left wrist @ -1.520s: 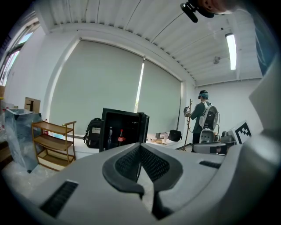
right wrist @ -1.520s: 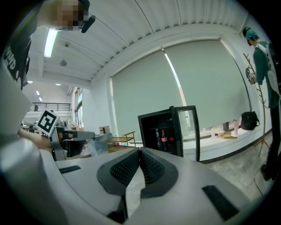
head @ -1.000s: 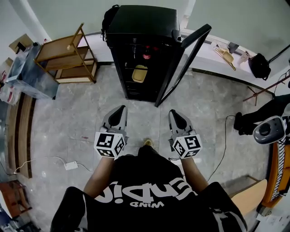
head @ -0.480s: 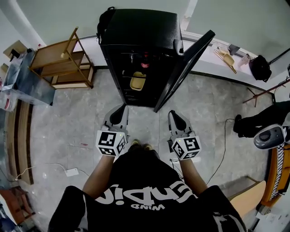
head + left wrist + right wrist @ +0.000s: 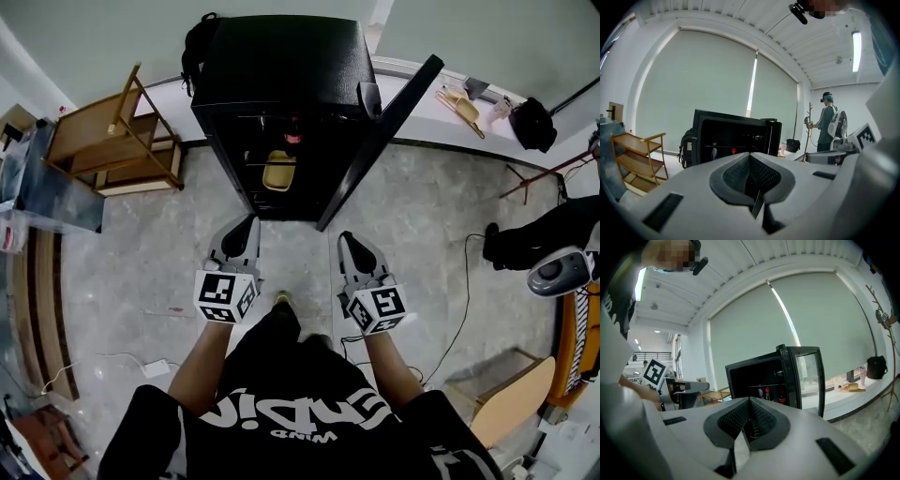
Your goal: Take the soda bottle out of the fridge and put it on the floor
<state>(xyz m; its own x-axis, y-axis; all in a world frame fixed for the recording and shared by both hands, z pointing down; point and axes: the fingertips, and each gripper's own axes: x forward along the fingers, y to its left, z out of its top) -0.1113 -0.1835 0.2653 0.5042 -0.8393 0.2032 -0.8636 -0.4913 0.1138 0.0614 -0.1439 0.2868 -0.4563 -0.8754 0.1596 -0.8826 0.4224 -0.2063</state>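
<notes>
A black fridge [image 5: 281,66] stands ahead with its glass door [image 5: 380,136] swung open to the right. On its upper shelf stands a dark soda bottle [image 5: 782,397] with a red label. A red-capped bottle [image 5: 293,138] shows there in the head view, above a yellow container [image 5: 278,171]. My left gripper [image 5: 248,223] and right gripper [image 5: 345,240] hover side by side over the grey floor, just short of the fridge. Both point at it. The pads of each meet with nothing between them, in the left gripper view [image 5: 750,157] and the right gripper view [image 5: 749,400].
A wooden shelf rack [image 5: 108,141] stands left of the fridge and a backpack [image 5: 199,37] hangs at the fridge's left. A ledge [image 5: 469,122] with a yellow scoop runs right. A person in black [image 5: 553,230] and a floor cable [image 5: 459,309] are at the right.
The fridge has drawn nearer and larger in the head view as the person walks toward it. Both grippers keep their spacing and stay shut.
</notes>
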